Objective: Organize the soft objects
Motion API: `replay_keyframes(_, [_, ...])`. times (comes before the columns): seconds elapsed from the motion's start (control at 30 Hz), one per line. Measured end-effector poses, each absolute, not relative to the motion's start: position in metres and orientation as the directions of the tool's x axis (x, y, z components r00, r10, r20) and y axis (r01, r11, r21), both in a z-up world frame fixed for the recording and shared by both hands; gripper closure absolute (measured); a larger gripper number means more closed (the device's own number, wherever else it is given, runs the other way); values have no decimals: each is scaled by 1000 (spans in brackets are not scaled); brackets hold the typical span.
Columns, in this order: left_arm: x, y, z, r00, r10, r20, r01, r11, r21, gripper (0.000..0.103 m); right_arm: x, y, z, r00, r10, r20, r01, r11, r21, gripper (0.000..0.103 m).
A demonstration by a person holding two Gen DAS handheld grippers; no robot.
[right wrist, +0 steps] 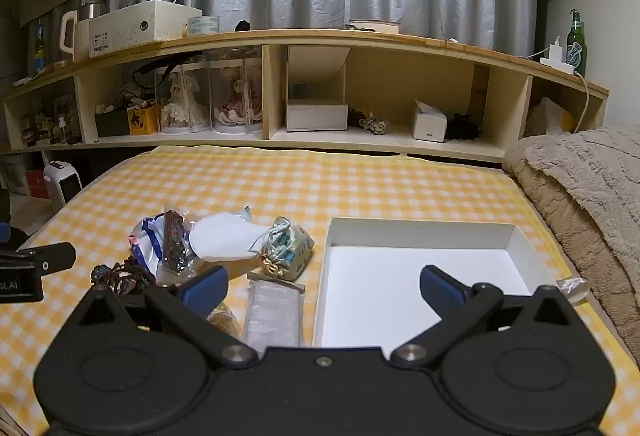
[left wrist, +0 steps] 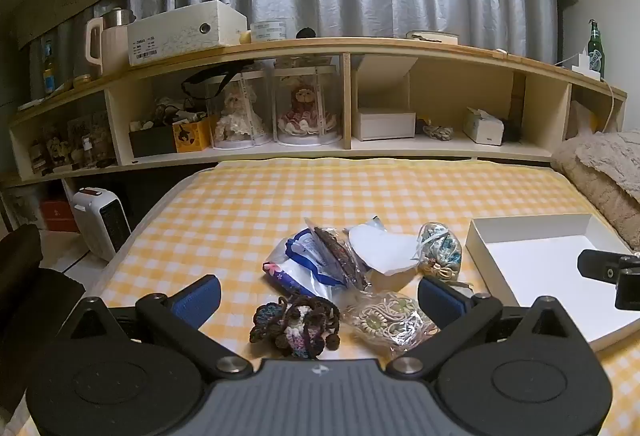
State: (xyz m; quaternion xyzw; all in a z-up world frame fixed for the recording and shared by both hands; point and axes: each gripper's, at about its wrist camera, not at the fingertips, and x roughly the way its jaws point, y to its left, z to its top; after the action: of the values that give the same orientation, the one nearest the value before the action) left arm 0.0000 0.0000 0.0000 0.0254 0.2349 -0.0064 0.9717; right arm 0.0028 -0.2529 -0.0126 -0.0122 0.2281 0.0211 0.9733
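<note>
Soft objects [left wrist: 360,268] lie heaped mid-bed on the yellow checked sheet [left wrist: 280,196]: crochet piece [left wrist: 296,328] at 6 o'clock of the heap, drawstring pouch [left wrist: 440,248] at 2 o'clock. White box [right wrist: 420,276] sits at the heap's 3 o'clock, just beside it. Your left gripper [left wrist: 318,294] is spread wide, nothing held. Your right gripper [right wrist: 324,286] likewise, over the box's left wall.

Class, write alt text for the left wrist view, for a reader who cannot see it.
The open left gripper hovers over a small pile of soft items on a yellow checked bedspread: a dark crocheted piece, bagged trinkets and a white mask. An empty white box lies to the right, and cluttered wooden shelves stand behind.
</note>
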Motion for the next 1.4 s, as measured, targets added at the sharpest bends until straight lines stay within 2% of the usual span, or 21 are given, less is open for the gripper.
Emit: replay_keyframes(1.4, [0,0,0,891,7,-453,20,998,55,0,3,-253,-12,892,33,-450,-45,999,-16,0])
